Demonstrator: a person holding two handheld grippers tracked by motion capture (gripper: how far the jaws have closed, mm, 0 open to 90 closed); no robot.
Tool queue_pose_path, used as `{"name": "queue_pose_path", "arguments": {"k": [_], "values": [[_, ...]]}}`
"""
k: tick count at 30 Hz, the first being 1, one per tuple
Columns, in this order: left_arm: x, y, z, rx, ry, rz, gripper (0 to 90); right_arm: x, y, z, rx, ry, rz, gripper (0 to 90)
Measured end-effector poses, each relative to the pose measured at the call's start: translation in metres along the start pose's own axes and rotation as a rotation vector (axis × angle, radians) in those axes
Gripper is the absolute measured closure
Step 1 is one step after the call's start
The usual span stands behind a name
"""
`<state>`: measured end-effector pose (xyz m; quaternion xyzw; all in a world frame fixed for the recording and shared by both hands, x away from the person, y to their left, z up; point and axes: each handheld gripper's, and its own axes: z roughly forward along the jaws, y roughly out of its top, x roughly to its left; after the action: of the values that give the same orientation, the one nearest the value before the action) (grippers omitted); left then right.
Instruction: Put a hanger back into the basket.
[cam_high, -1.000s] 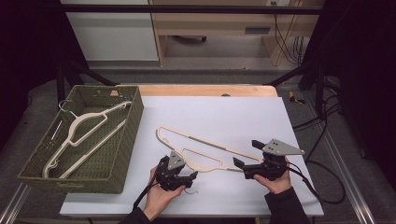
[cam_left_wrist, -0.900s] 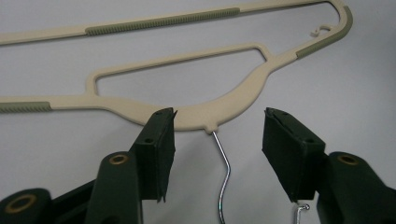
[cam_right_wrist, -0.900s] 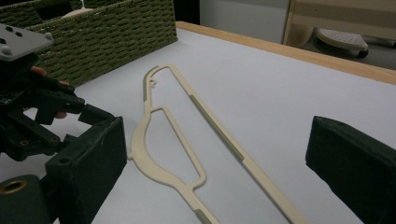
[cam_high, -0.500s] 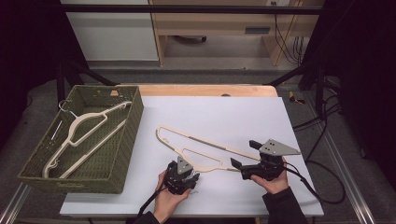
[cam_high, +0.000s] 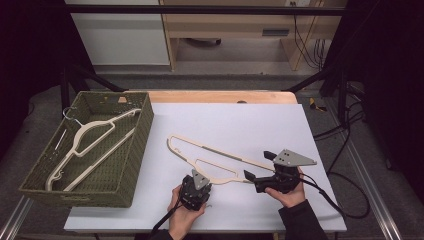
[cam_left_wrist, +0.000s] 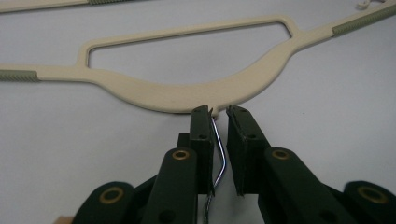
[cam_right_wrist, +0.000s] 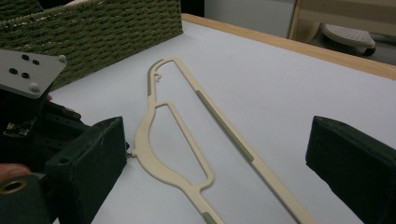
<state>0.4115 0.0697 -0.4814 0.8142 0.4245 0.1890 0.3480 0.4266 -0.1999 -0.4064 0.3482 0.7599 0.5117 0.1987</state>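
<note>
A cream plastic hanger (cam_high: 215, 155) lies flat on the white table, its metal hook (cam_left_wrist: 219, 144) pointing toward the person. My left gripper (cam_high: 201, 177) sits at the hanger's neck (cam_left_wrist: 187, 95). Its jaws have just been closing and stand narrow around the hook wire, which rests against the left pad (cam_left_wrist: 201, 135) with a small gap to the other pad. My right gripper (cam_high: 257, 164) is open wide at the hanger's right end, with the hanger's arm (cam_right_wrist: 154, 163) running between its jaws (cam_right_wrist: 217, 140) untouched.
A green woven basket (cam_high: 142, 125) stands at the table's left and holds another cream hanger (cam_high: 95, 132). A wooden strip (cam_high: 220, 96) borders the table's far edge. The left gripper's grey plate (cam_right_wrist: 28, 70) shows close by in the right gripper view.
My left gripper has shifted a little to the right and up to the hanger's hook, and its jaws have narrowed around the wire. The right gripper and the hanger have stayed in place.
</note>
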Motion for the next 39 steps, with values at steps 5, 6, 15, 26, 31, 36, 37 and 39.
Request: {"name": "queue_pose_path", "arguments": {"k": [5, 6, 15, 26, 31, 36, 37, 39], "values": [[-0.001, 0.001, 0.001, 0.002, 0.014, -0.015, 86.1, 0.004, 0.000, 0.005, 0.009, 0.007, -0.006, 5.8], [-0.001, 0.001, 0.001, 0.007, 0.015, -0.015, 87.5, 0.004, 0.000, 0.006, 0.014, 0.009, -0.007, 5.8], [0.003, 0.005, -0.001, 0.028, -0.017, -0.018, 88.7, 0.011, -0.005, 0.022, 0.058, 0.035, -0.018, 6.1], [0.007, 0.015, -0.013, 0.026, -0.028, 0.018, 89.0, 0.024, -0.011, 0.044, 0.109, 0.072, -0.047, 7.5], [0.007, 0.021, -0.019, 0.029, -0.031, 0.053, 90.0, 0.025, -0.012, 0.047, 0.114, 0.087, -0.046, 8.9], [0.012, 0.019, -0.017, 0.012, -0.079, 0.026, 90.0, 0.026, -0.014, 0.049, 0.122, 0.088, -0.047, 8.8], [0.012, 0.017, -0.015, 0.011, -0.083, 0.025, 90.0, 0.026, -0.013, 0.048, 0.120, 0.086, -0.045, 8.8], [0.011, 0.012, -0.009, 0.019, -0.089, 0.016, 90.0, 0.025, -0.013, 0.047, 0.114, 0.083, -0.048, 8.7]]}}
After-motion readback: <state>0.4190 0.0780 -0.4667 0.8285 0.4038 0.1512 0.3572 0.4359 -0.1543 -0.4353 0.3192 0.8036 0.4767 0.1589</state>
